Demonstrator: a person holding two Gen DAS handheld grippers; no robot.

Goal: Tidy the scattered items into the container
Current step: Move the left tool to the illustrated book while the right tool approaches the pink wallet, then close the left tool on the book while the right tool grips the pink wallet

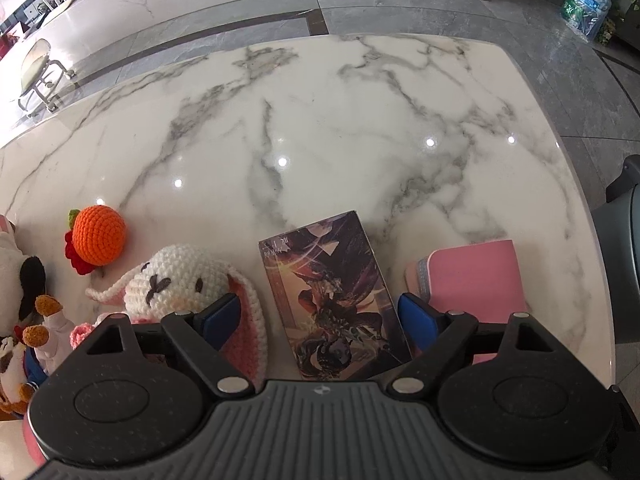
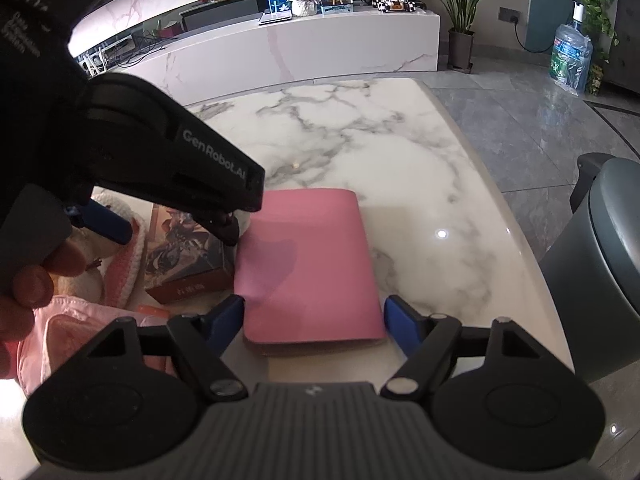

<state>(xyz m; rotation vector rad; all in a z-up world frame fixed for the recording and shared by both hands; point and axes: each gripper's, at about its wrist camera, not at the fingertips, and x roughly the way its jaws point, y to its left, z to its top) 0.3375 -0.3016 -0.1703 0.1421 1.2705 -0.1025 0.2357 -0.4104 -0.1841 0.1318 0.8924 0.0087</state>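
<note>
Lying flat: pink notebook (image 2: 310,264), rounded corners.

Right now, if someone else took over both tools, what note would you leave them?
Left tool: open, straddling the illustrated box lying flat on the marble table; pads not touching it.
Right tool: open around the near end of the pink notebook; not gripped.
Crochet bunny, crochet orange and other plush toys sit left of the box.
Done: nothing visibly stowed; no container clearly in view.
Left: grip the box and notebook, then clear the toys.
</note>
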